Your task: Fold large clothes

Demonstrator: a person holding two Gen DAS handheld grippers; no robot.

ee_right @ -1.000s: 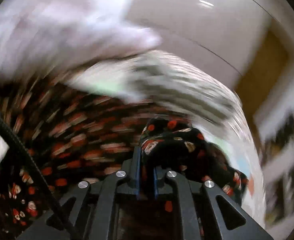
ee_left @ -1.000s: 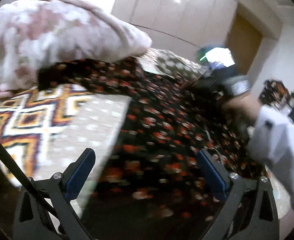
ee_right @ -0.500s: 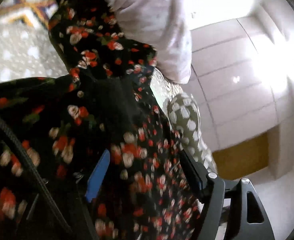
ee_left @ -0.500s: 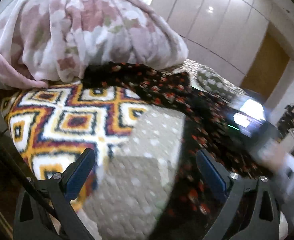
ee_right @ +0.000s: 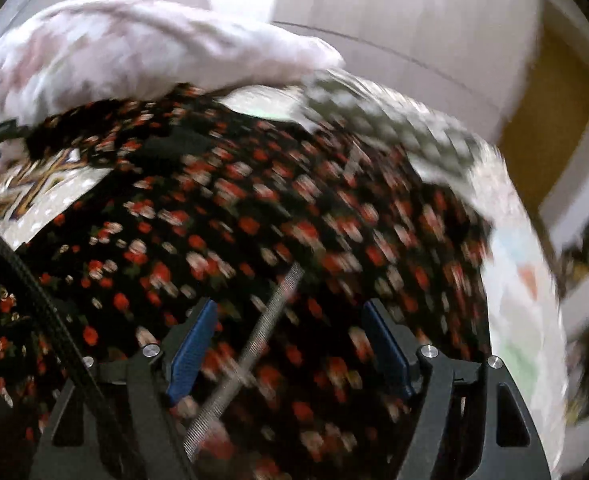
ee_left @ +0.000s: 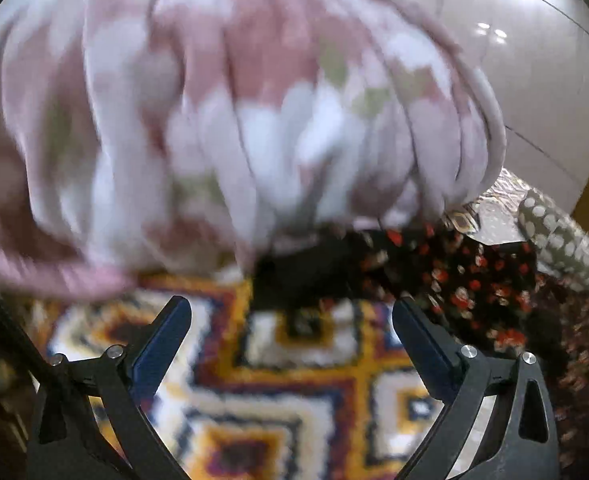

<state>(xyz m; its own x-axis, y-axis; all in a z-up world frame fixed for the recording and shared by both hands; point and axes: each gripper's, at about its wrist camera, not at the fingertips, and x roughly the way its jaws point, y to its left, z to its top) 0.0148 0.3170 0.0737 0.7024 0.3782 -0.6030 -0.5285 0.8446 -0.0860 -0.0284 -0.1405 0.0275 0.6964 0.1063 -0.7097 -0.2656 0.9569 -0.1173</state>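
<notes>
A black garment with red and white flowers (ee_right: 254, 220) lies spread over the bed; a zipper strip (ee_right: 250, 352) runs along it between my right fingers. My right gripper (ee_right: 290, 344) is open just above it, holding nothing. In the left wrist view the garment's far end (ee_left: 466, 276) lies under the edge of a pink blanket, with a dark corner (ee_left: 302, 280) ahead of my left gripper (ee_left: 290, 344). The left gripper is open and empty above the patterned cover (ee_left: 278, 400).
A bulky pink and white blanket (ee_left: 214, 120) is heaped at the head of the bed, also in the right wrist view (ee_right: 142, 56). A grey dotted pillow (ee_left: 566, 248) lies to the right. White wardrobe doors (ee_right: 414, 32) stand behind.
My right gripper let go of the garment and now hovers open over it. My left gripper moved forward toward the pink blanket and the garment's far end.
</notes>
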